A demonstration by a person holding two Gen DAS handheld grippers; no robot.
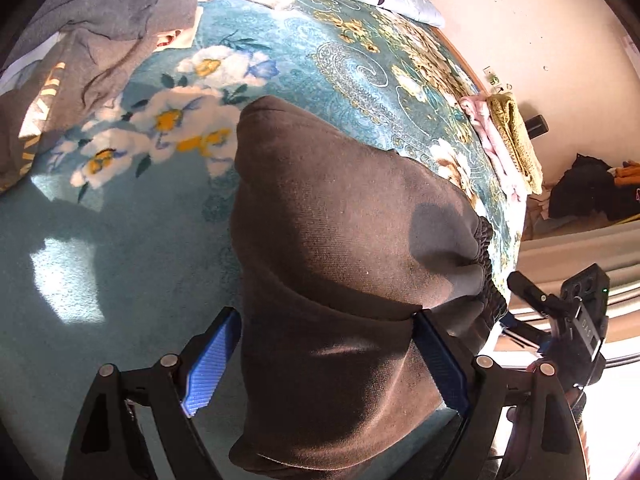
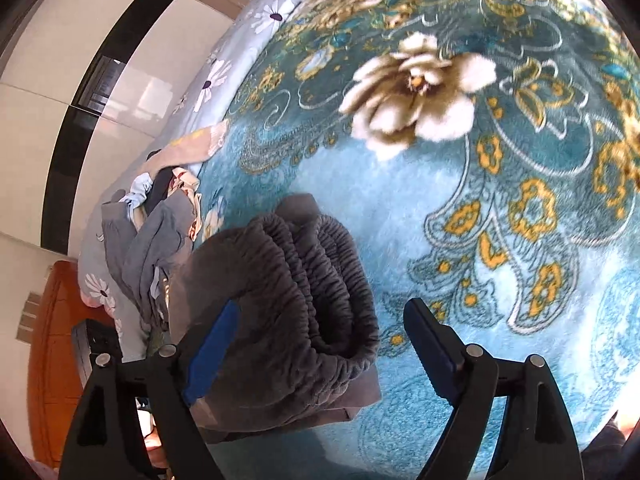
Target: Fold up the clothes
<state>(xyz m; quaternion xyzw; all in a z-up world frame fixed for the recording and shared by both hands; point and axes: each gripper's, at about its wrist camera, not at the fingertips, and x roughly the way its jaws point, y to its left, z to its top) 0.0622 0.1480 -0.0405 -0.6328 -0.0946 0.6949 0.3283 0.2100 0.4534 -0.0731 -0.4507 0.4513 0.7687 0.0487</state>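
Left wrist view shows the left tongs (image 1: 324, 360) spread wide, their blue pads on either side of a dark brown pair of sweatpants (image 1: 340, 240) that lies folded in a thick bundle on the bed's floral blanket (image 1: 280, 60). The fabric fills the gap between the pads, and the far pad sits against a fold, but nothing is visibly pinched; the pose looks like one for pressing or steadying the bundle rather than lifting it. The pants lie toward the near right part of the bed, their gathered waistband (image 1: 486, 272) facing the bed's right edge.

Right wrist view gives the other end of the same garment: the elastic waistband (image 2: 320, 280) rises in several ribbed layers, which suggests the pants are doubled over more than once. The right tongs (image 2: 324, 352) are also spread, one blue pad resting against the waistband and the other well clear over bare blanket, so they grip nothing.

Only the left view takes in the grey sweatshirt (image 1: 92, 40) at the far left of the bed, the folded pink and yellow stack (image 1: 504, 140) along the right edge, and the other handheld device (image 1: 576, 316). Only the right view shows the heap of unfolded clothes (image 2: 152, 232) near the bed's edge and the white wardrobe doors (image 2: 100, 60) beyond.
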